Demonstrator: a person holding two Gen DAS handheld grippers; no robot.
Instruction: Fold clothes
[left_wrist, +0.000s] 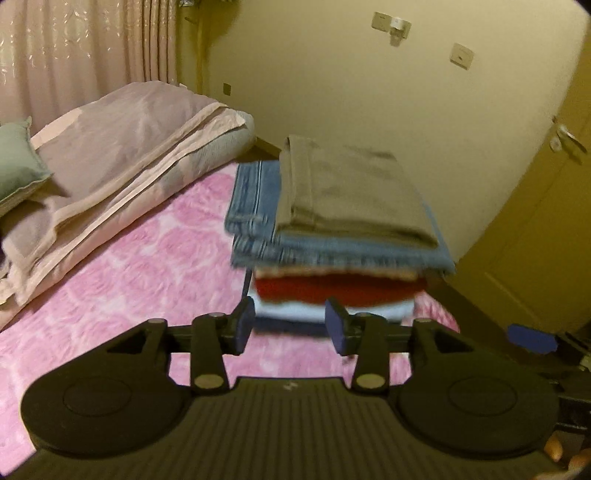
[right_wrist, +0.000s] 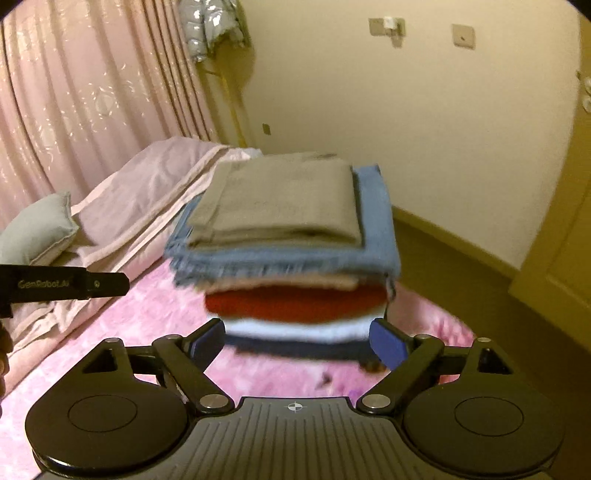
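Observation:
A stack of folded clothes (left_wrist: 332, 258) rests on the pink bedspread (left_wrist: 129, 280) near the bed's corner. An olive garment (left_wrist: 347, 192) lies on top, with blue jeans (left_wrist: 255, 192), a red piece (left_wrist: 340, 290) and white and dark layers below. My left gripper (left_wrist: 290, 325) is open just in front of the stack's lower layers, with nothing between its blue pads. In the right wrist view the same stack (right_wrist: 288, 258) sits ahead. My right gripper (right_wrist: 295, 343) is open wide, and its pads flank the bottom layers without pressing on them.
Folded pink bedding and pillows (left_wrist: 122, 147) lie at the bed's head, with a green cushion (left_wrist: 18, 162) beside them. A curtain (right_wrist: 74, 92) hangs behind. A yellow door (left_wrist: 546, 221) stands at the right. The left gripper's body (right_wrist: 62, 284) shows at the right wrist view's left edge.

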